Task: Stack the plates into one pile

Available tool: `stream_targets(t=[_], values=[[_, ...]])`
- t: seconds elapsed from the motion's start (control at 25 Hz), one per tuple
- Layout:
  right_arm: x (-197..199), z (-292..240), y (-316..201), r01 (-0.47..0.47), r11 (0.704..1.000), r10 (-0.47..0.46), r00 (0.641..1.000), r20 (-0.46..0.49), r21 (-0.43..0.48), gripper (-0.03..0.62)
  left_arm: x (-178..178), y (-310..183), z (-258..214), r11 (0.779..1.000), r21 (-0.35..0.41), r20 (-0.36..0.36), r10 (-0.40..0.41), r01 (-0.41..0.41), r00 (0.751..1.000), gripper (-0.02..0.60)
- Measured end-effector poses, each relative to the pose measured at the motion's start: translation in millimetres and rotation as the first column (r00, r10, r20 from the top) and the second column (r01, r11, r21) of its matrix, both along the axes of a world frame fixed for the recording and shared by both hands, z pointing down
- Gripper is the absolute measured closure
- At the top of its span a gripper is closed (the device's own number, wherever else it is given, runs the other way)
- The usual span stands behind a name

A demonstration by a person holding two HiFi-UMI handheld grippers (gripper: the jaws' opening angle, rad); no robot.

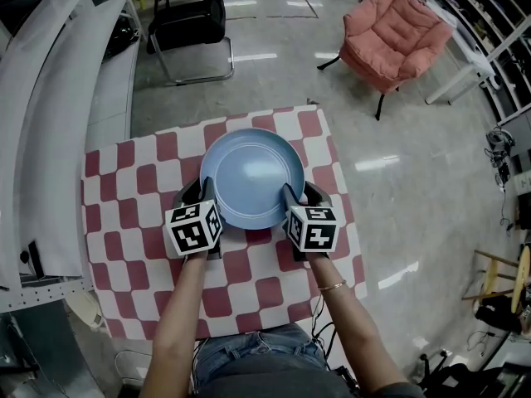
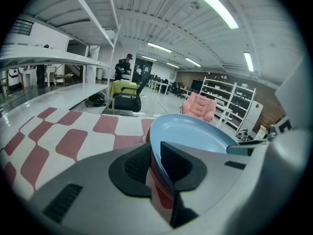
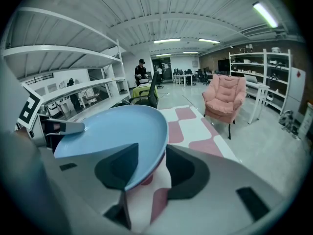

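Note:
A light blue plate (image 1: 251,172) is at the middle of the red-and-white checked table (image 1: 124,181). My left gripper (image 1: 202,193) is shut on its near left rim, and my right gripper (image 1: 300,196) is shut on its near right rim. In the left gripper view the rim of the plate (image 2: 195,133) runs between the two pads of the left gripper (image 2: 159,165). In the right gripper view one pad of the right gripper (image 3: 146,170) lies on the plate (image 3: 112,131) and the other sits beneath it. Something reddish shows under the plate; I cannot tell whether it is another plate.
A black chair (image 1: 192,23) stands on the floor beyond the table's far edge, and a pink armchair (image 1: 390,31) further right. White shelving (image 1: 50,98) runs along the left side. The table's right edge drops to the shiny floor.

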State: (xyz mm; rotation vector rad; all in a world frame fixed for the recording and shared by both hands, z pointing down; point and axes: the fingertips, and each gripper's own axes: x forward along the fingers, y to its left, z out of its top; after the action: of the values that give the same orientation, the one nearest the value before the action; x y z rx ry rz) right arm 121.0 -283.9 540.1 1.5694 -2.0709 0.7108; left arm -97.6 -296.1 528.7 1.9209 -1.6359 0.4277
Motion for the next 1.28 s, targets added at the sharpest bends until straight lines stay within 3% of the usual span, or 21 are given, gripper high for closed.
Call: stream_targets(t=[0.92, 1.08, 1.28], values=[[4.1, -2.9, -8.5, -0.016, 0.999, 0.018, 0.999, -0.027, 0.046, 0.418, 1.6, -0.7, 1.8, 1.000, 0.005, 0.069, 0.025, -0.025, 0.997, 0.454], [5.8, -7.5, -7.8, -0.014, 0.998, 0.016, 0.999, -0.034, 0.059, 0.418, -4.3, 0.2, 1.7, 1.000, 0.011, 0.111, 0.001, -0.002, 0.994, 0.422], [6.7, -14.8, -3.5, -0.010, 0.997, 0.012, 1.000, -0.026, 0.080, 0.419, -6.2, 5.3, -1.2, 1.000, 0.024, 0.101, -0.010, 0.007, 0.995, 0.426]])
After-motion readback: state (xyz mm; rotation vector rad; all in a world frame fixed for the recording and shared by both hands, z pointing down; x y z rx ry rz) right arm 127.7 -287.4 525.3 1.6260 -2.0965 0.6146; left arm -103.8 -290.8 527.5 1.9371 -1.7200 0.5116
